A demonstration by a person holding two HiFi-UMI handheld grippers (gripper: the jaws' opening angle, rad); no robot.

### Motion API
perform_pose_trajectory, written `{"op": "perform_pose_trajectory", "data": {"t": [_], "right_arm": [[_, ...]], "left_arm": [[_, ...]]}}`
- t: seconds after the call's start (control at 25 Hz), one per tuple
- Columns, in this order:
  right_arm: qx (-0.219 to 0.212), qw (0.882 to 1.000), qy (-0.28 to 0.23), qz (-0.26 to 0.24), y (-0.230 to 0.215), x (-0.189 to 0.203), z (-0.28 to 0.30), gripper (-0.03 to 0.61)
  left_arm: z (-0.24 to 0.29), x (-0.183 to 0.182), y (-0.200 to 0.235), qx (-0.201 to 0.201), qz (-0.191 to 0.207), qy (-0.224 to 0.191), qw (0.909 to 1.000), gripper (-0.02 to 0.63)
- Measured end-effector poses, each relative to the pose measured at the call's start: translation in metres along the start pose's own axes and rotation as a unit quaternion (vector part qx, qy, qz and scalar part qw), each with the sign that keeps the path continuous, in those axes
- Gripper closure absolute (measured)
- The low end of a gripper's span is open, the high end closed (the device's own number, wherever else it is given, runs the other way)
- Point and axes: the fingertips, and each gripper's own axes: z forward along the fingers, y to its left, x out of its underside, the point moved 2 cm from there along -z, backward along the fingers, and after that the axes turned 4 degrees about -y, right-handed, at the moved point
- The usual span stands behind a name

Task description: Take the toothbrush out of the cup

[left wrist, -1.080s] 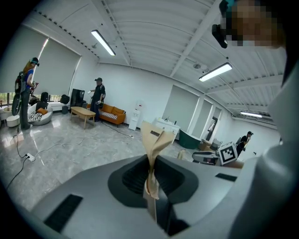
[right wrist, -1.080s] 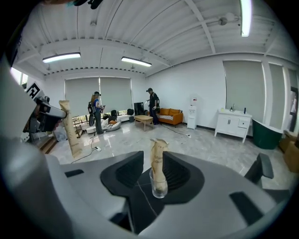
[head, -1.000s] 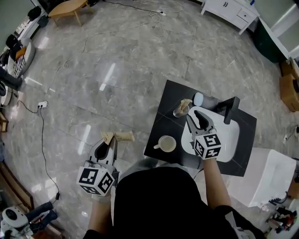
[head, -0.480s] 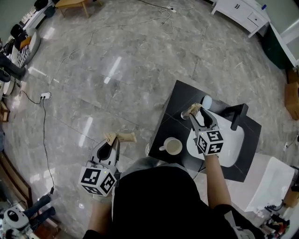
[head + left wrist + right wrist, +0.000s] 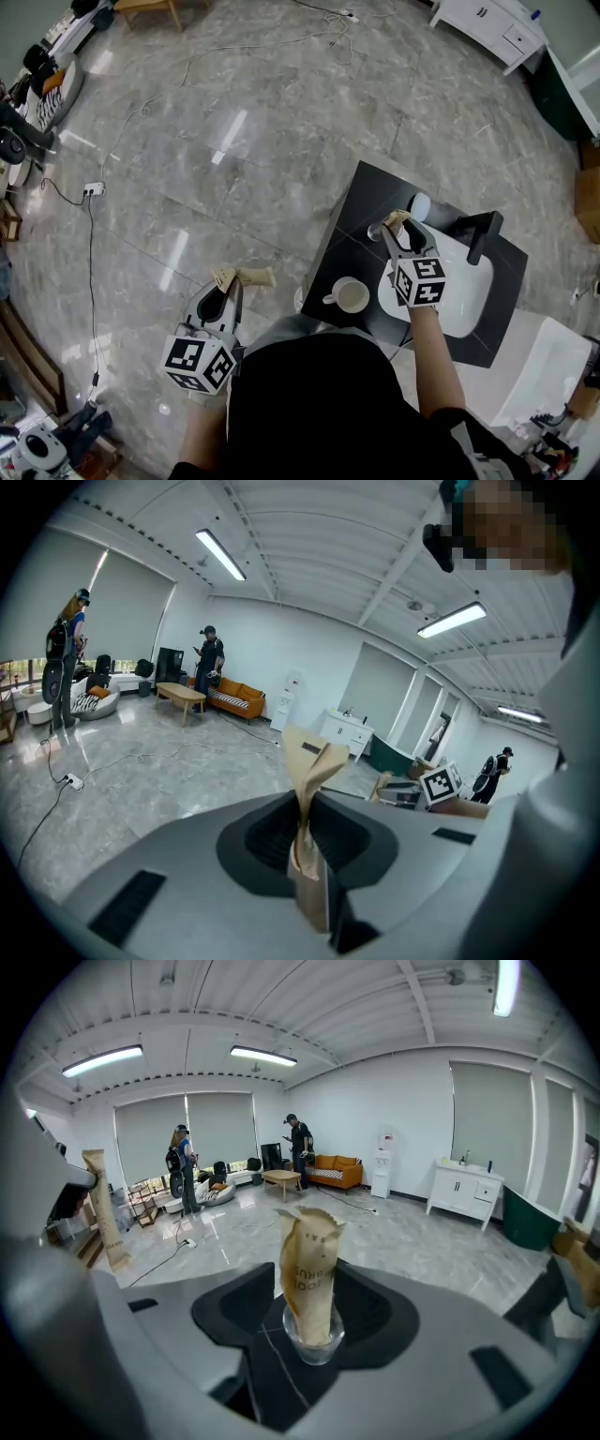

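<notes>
A clear glass cup (image 5: 313, 1337) stands on the black table (image 5: 361, 202) with a brown paper toothbrush packet (image 5: 309, 1274) upright in it. My right gripper (image 5: 397, 228) hangs just over it. Its jaws have just been opening and now stand open on either side of the packet and cup, not touching them. My left gripper (image 5: 225, 283) is out over the floor, left of the table, shut on another brown paper toothbrush packet (image 5: 307, 789) that sticks out past the jaws (image 5: 246, 276).
A white mug (image 5: 352, 295) sits at the table's near left. A white basin (image 5: 464, 286) with a black faucet (image 5: 483, 234) fills the table's right side. A white cabinet (image 5: 553, 375) stands right of it. Cables (image 5: 89, 192) trail over the floor; people stand far off.
The right gripper has come down over the glass, so the packet in the cup now sits between its jaws. The left gripper holds its packet in nearly the same place.
</notes>
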Motion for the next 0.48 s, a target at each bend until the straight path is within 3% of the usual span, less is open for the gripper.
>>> {"op": "perform_pose_trajectory", "data": {"t": [0.48], "right_arm": [[0.001, 1.000, 0.005, -0.008, 0.0012, 0.0004, 0.0008, 0.502]], "left_arm": [[-0.0001, -0.0022, 0.0000, 0.002, -0.001, 0.000, 1.0000, 0.565]]}}
